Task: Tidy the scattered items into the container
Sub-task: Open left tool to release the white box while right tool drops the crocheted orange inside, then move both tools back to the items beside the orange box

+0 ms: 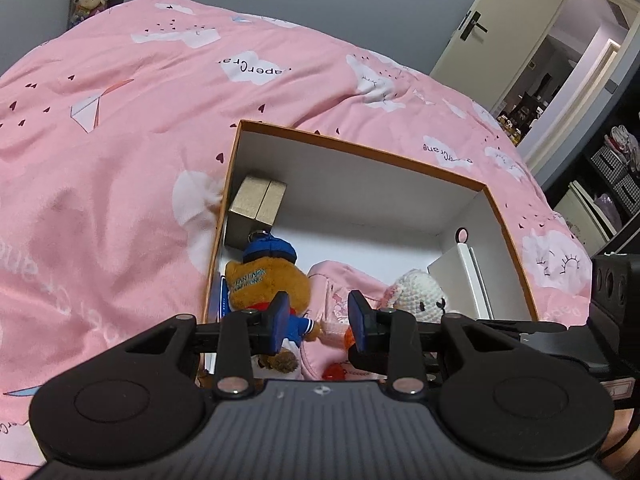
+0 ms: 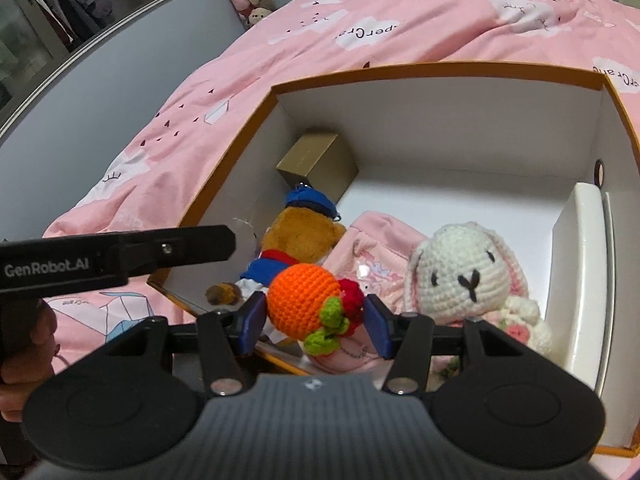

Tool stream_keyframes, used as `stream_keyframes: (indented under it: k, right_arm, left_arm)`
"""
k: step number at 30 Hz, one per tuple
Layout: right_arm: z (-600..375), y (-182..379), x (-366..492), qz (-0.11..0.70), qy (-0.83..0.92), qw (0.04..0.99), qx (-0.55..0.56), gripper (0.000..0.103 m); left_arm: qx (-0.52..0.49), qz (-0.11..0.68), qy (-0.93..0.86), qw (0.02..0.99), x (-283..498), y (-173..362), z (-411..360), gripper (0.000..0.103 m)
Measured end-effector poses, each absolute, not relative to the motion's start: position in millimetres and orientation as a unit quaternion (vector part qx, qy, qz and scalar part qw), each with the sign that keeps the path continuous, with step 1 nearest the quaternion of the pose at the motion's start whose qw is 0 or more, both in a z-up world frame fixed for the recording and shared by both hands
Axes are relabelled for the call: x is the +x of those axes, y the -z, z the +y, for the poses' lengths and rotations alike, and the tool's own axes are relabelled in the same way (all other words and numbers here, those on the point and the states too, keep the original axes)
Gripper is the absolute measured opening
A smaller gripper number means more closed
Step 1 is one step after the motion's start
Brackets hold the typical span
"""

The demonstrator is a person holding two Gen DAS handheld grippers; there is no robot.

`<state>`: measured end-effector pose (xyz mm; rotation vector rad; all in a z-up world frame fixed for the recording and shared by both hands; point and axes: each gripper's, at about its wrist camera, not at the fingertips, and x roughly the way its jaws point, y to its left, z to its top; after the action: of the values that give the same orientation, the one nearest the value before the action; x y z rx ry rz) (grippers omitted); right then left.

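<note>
Orange crochet fruit (image 2: 302,300), one in number, with green leaves and a red piece, is clamped between the blue pads of the right gripper (image 2: 314,320) above the near edge of the orange-rimmed box (image 2: 436,67). Inside are counted one brown bear (image 2: 300,236) at 10 o'clock, one gold box (image 2: 318,162) at 11, one pink pouch (image 2: 376,258) centrally, one white bunny (image 2: 466,270) at 3 and one white case (image 2: 580,276) beyond. The left gripper (image 1: 320,322) is held partly open over the box, nothing gripped. One pink duvet (image 1: 120,140) lies beneath.

"GenRobot.AI" on left gripper (image 2: 116,258); bedspread (image 1: 120,160) probably "PaperCrane".
</note>
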<state>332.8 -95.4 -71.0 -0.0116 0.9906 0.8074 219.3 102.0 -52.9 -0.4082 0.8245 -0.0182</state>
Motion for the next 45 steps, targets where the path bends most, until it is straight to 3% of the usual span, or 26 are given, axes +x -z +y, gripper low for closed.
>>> stream_keyframes:
  k: [2, 5, 13, 16, 19, 24, 26, 29, 34, 40, 45]
  right_arm:
    - [-96, 71, 332, 0.463, -0.375, 0.803, -0.004, 0.057]
    - [-98, 69, 329, 0.460, -0.375, 0.805, -0.002, 0.065]
    - [-112, 56, 315, 0.430, -0.374, 0.822, 0.009, 0.066]
    - [-123, 47, 301, 0.398, -0.371, 0.839, 0.006, 0.067]
    - [-135, 38, 285, 0.363, -0.356, 0.861, -0.006, 0.072]
    - [-159, 21, 259, 0.295, -0.319, 0.901, -0.017, 0.090]
    - [-167, 16, 252, 0.279, -0.314, 0.908, -0.016, 0.090]
    - [-179, 9, 240, 0.257, -0.306, 0.917, -0.012, 0.090]
    - [-197, 3, 220, 0.210, -0.299, 0.931, -0.021, 0.094]
    - [-216, 3, 211, 0.233, -0.273, 0.933, -0.019, 0.094]
    - [-235, 10, 200, 0.257, -0.251, 0.933, -0.016, 0.082]
  left_arm:
    - [-0.196, 0.395, 0.006, 0.898, 217, 51, 102, 0.036]
    - [-0.196, 0.391, 0.008, 0.899, 212, 49, 101, 0.036]
    - [-0.184, 0.364, 0.019, 0.913, 194, 40, 94, 0.037]
    - [-0.156, 0.339, 0.026, 0.927, 180, 35, 81, 0.049]
    - [-0.138, 0.309, 0.023, 0.941, 167, 29, 71, 0.054]
    - [-0.104, 0.262, -0.002, 0.959, 149, 20, 56, 0.065]
    - [-0.095, 0.235, -0.017, 0.967, 142, 19, 53, 0.066]
    - [-0.079, 0.200, -0.034, 0.976, 130, 16, 49, 0.077]
    - [-0.074, 0.205, -0.022, 0.976, 123, 15, 46, 0.077]
    - [-0.065, 0.239, 0.004, 0.969, 117, 20, 43, 0.077]
    - [-0.059, 0.284, 0.018, 0.957, 116, 30, 43, 0.077]
